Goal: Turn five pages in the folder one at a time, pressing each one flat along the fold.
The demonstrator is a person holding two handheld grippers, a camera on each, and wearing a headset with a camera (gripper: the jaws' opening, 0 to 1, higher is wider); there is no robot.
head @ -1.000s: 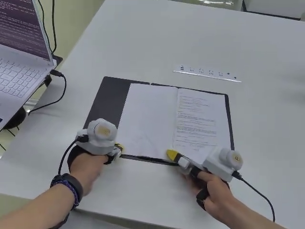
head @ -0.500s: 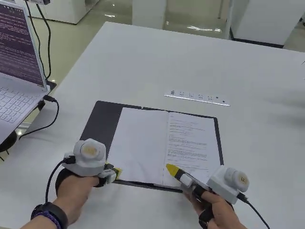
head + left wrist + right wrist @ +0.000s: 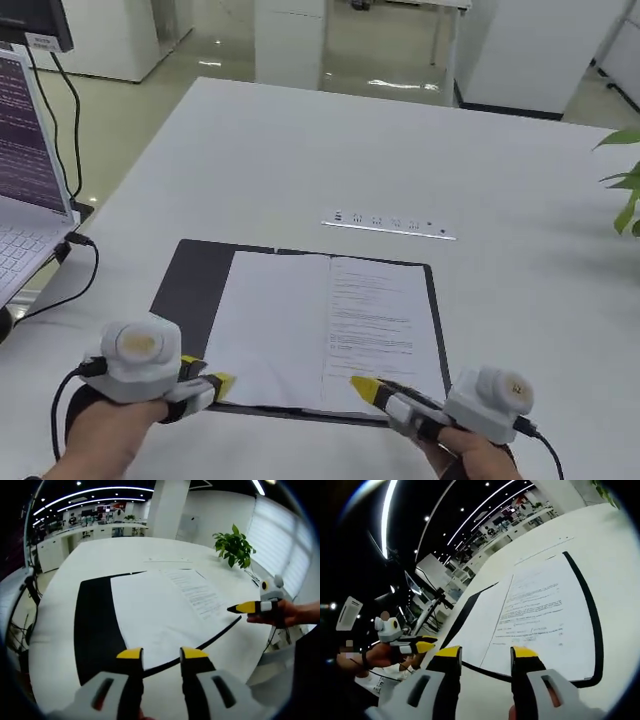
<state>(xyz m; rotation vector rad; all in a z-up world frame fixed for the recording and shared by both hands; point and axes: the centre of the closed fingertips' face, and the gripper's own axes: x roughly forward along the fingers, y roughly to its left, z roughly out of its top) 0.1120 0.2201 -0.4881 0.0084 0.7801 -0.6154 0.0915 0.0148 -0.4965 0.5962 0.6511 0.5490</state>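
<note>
folder (image 3: 188, 282) open flat near the table (image 3: 300, 150) edge between my left gripper (image 3: 224, 383) and right gripper (image 3: 362, 386), both jaws parted and empty; best nip only the right page (image 3: 378, 310) by its near corner.

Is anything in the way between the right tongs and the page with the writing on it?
No, nothing I can see. The right tongs hang open at the near edge of the folder, and the printed page lies right ahead.
</note>
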